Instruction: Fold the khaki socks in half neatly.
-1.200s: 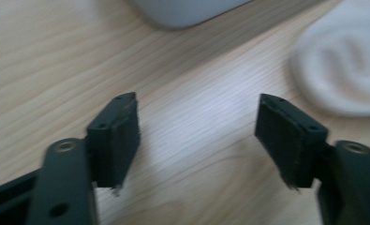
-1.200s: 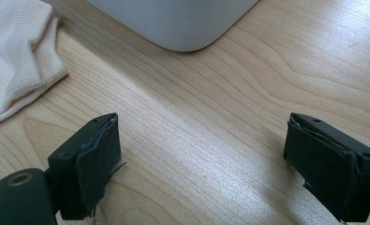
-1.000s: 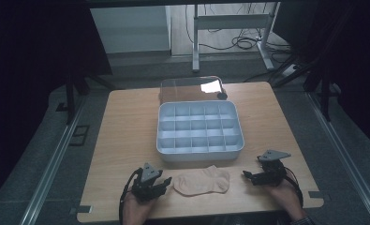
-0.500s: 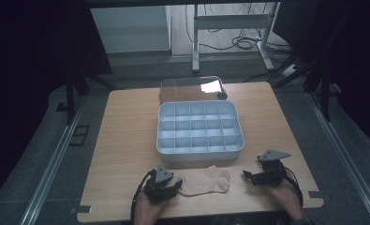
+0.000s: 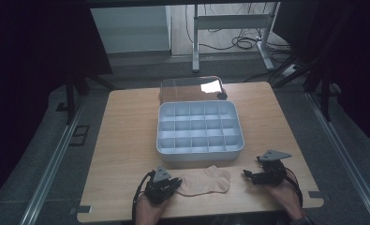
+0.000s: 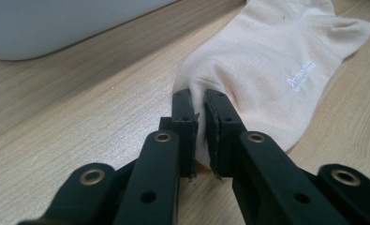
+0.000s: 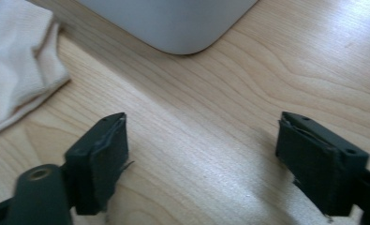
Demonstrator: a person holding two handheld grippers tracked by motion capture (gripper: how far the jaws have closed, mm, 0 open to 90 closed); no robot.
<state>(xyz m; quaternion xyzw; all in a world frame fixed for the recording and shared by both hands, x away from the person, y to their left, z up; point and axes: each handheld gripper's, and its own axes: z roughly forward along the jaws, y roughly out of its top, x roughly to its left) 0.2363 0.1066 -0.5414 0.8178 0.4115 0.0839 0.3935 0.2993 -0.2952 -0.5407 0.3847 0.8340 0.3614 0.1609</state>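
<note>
High view: at the bench's near edge, the left gripper (image 5: 169, 186) has just closed its jaws and pinches one end of the sock (image 5: 206, 181) lying before the tray (image 5: 199, 153); the right gripper (image 5: 248, 174) waits beside it, jaws apart, empty; next likely comes a lift or fold, needing a firm hold

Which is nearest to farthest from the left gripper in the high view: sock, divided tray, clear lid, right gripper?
From the left gripper:
1. Sock, pinched at its near end, lying to the gripper's right.
2. Divided tray, just beyond the sock, mid-table.
3. Right gripper, across the front edge, jaws open on bare wood.
4. Clear lid, behind the tray at the far edge.
</note>
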